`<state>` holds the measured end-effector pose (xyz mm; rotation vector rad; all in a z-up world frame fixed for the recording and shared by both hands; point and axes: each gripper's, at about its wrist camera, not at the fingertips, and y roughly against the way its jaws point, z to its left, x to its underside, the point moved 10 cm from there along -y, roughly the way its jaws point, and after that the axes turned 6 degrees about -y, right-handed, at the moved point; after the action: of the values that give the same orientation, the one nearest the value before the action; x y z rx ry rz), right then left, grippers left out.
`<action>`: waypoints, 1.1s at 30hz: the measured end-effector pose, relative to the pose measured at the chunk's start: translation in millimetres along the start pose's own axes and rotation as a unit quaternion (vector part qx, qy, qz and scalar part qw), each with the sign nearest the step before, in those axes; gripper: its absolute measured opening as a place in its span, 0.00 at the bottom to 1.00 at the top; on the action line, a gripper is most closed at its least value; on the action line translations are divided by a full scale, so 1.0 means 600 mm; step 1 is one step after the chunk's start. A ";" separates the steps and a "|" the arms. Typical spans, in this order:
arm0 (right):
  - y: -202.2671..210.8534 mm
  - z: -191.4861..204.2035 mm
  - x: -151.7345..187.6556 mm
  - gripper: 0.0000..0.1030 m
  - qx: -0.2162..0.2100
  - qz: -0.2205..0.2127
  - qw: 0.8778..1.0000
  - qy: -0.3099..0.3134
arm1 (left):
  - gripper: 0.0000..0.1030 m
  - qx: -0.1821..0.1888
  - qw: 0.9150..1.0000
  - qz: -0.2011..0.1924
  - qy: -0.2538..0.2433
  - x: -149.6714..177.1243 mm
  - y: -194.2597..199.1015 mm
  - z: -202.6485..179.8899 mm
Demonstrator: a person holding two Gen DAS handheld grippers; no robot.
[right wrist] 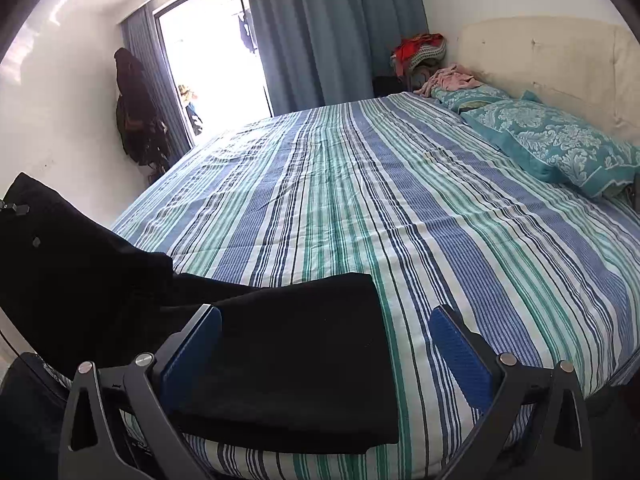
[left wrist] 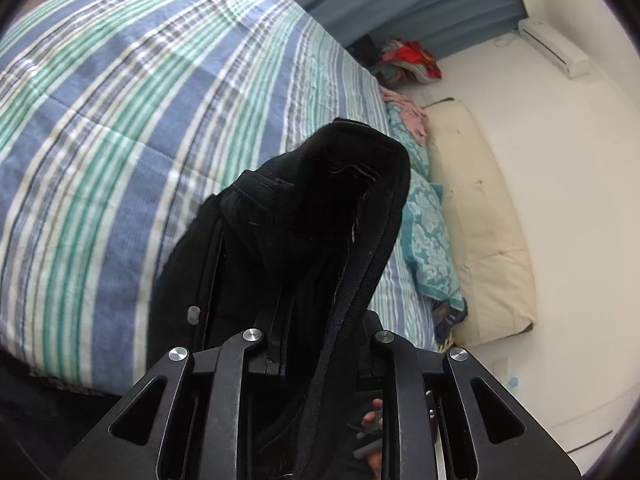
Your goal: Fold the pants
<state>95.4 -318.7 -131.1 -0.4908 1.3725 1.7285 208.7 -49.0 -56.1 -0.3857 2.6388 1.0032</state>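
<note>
**Black pants half lifted off a striped bed**

While the left tongs (left wrist: 316, 320) are closed on a bunched fold of the black pants (right wrist: 280, 360), raising that end clear of the bed (right wrist: 400, 208), the rest of the garment lies at the bed's near edge. In the left wrist view the cloth drapes over and between the fingers, hiding their tips. In the right wrist view a flat, folded part of the pants rests on the bedspread by the near edge, and the lifted part climbs toward the left side of that view.

The right tongs (right wrist: 326, 344) are spread wide, blue pads (right wrist: 460, 356) showing, with nothing gripped; the left pad sits over the dark cloth and the right pad over bare bedspread. Whether either pad touches what lies below cannot be told.

Blue, green and white stripes cover the bed. Two teal patterned pillows (right wrist: 552, 148) lie along the head edge, against a cream padded headboard (right wrist: 540, 60), with a pink cloth (right wrist: 448, 78) on the farther pillow. A heap of red and mixed clothes (right wrist: 420, 50) sits beyond the far head corner, beside blue curtains (right wrist: 332, 32). Bright daylight floods a glass door (right wrist: 212, 52) past the far edge, and dark garments (right wrist: 136, 108) hang on the white wall to its left. An air conditioner (left wrist: 554, 48) is mounted on the wall.
</note>
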 end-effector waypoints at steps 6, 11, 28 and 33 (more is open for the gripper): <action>0.023 -0.088 -0.021 1.00 0.025 -0.025 0.996 -0.083 | 0.18 -0.001 0.999 0.052 0.015 0.050 -0.231 -0.073; 0.044 -0.175 -0.019 1.00 0.047 -0.038 0.985 -0.164 | 0.30 -0.072 0.994 0.084 -0.024 0.110 -0.379 -0.091; -0.055 -0.007 0.058 0.99 -0.137 0.151 0.979 -0.023 | 0.71 -0.139 0.979 -0.042 -0.141 0.047 -0.084 0.058; -0.134 0.001 0.087 0.50 -0.137 0.262 0.955 0.034 | 0.71 -0.184 0.978 -0.047 -0.087 0.088 -0.082 0.170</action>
<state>131.3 -296.1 -217.1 -0.3548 1.3998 2.3758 194.5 -22.9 -177.6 -0.4721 2.2551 1.4266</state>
